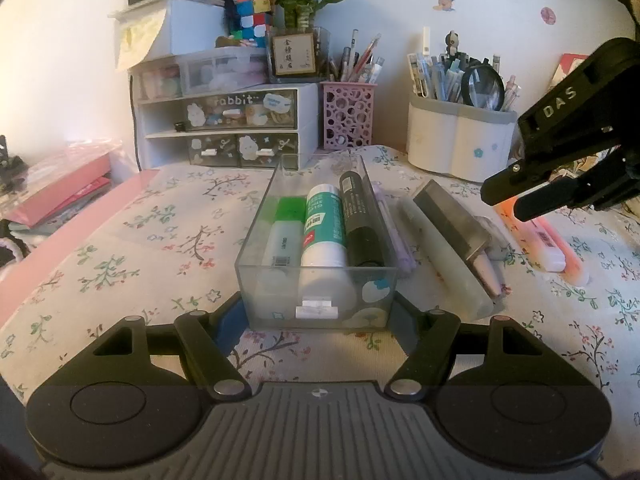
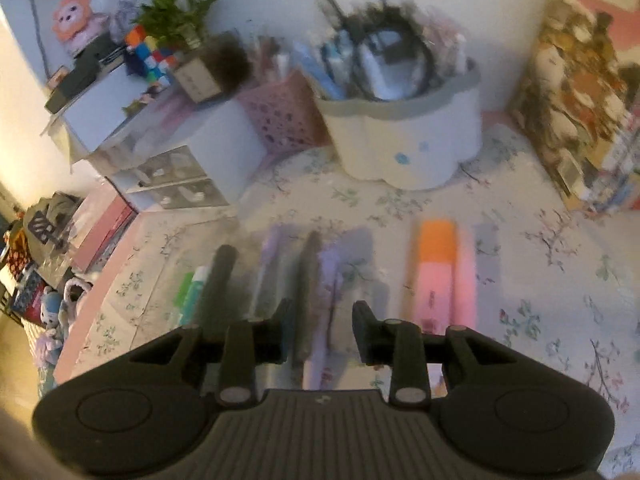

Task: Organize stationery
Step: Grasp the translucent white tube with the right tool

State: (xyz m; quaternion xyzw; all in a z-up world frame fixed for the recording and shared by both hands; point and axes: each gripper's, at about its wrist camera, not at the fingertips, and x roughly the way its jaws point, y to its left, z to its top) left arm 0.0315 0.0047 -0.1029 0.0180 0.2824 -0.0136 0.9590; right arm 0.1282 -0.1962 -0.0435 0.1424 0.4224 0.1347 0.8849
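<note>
Clear tray [image 1: 256, 240] is pinched at its near corners by the left gripper [image 1: 318, 312]. Right gripper [image 2: 320, 328], jaws narrow and empty, hovers over loose pens [image 2: 328, 280] beside it; crowding risks grabbing two together or nudging the tray.

A cream worktop cloth [image 1: 120, 248] carries green-leaf and pink-blossom sprigs. In the clear plastic drawer tray [image 1: 256, 240] lie a green-capped white marker [image 1: 282, 236], a teal-and-white glue stick [image 1: 324, 232] and a black tube [image 1: 360, 220]. An orange-capped pink highlighter [image 2: 440, 268] lies apart. The lilac pen cup [image 1: 348, 116] has circle cutouts.
</note>
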